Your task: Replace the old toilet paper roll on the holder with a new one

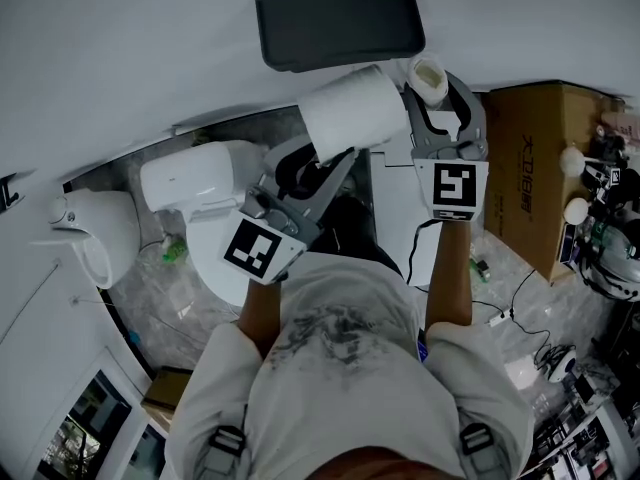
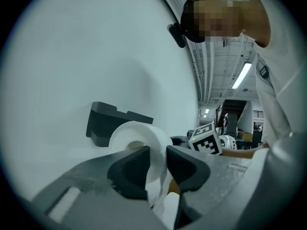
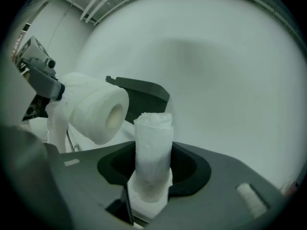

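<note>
Gripped full toilet paper roll (image 1: 352, 108) in left gripper (image 1: 325, 163), nearly spent roll (image 1: 428, 76) in right gripper (image 1: 445, 103), both just below dark wall holder (image 1: 340, 26)

The head view looks steeply down from above the person. The holder (image 1: 340, 26) is on the wall at the top of the frame. The left gripper view faces the holder about level, from close by. The right gripper view does likewise. All three views share the holder and the new roll (image 1: 350, 108) just before it. The head and right gripper views also share the old roll (image 1: 428, 78).

White wall (image 1: 150, 48), marbled floor (image 1: 158, 303), cardboard box (image 1: 535, 168)
</note>
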A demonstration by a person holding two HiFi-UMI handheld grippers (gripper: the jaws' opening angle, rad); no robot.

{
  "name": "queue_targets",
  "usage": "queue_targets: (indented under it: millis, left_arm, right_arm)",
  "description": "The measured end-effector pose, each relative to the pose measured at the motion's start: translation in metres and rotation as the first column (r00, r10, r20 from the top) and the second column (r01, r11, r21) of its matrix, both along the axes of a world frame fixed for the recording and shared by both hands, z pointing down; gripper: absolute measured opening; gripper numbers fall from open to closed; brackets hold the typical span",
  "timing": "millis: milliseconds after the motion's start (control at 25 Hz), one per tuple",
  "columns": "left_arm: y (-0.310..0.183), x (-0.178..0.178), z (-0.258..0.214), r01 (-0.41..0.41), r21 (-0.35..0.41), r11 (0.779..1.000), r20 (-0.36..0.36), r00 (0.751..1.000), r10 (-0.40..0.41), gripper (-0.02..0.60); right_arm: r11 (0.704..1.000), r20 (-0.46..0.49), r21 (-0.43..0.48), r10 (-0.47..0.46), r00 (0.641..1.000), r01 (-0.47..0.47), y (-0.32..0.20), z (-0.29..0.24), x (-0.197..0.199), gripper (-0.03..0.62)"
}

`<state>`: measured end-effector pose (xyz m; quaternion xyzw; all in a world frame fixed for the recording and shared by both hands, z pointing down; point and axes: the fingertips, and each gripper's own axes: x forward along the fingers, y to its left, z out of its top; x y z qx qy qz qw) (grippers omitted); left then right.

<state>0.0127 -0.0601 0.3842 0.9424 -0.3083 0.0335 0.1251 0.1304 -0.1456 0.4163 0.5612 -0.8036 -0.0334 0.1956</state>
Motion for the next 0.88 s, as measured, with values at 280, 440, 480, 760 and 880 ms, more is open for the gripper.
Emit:
queue_targets:
  millis: [280, 440, 480, 760, 880]
  left_arm:
    - [-0.006, 0.0, 0.005, -0.009, 0.001, 1.0, -0.006, 1.0, 0.009, 0.121]
    - [-0.006, 0.001, 0.008, -0.008, -0.005, 1.0, -0.009, 1.0, 0.008, 0.121]
    - [-0.007, 0.0, 0.008, -0.008, -0.005, 1.0, -0.01, 1.0, 0.008, 0.121]
    - [-0.008, 0.0, 0.012, 0.001, -0.007, 1.0, -0.014, 1.0, -0.001, 0.121]
    - [-0.008, -0.002, 0.013, 0.005, -0.009, 1.0, -0.016, 1.0, -0.005, 0.121]
  right_arm:
    - [1.0, -0.089, -0.008, -0.004, 0.996, 0.003, -0.011, 0.014, -0.001, 0.187]
    - [1.0, -0.145, -0.008, -0.01, 0.989, 0.009, -0.016, 0.02, 0.0, 0.187]
    - [1.0, -0.159, -0.015, -0.01, 0.987, 0.008, -0.017, 0.022, 0.0, 0.187]
    - [0.999, -0.248, -0.03, -0.029, 0.968, 0.022, -0.023, 0.03, -0.002, 0.187]
    - [0.999, -0.287, -0.013, -0.04, 0.957, 0.038, -0.027, 0.033, -0.004, 0.187]
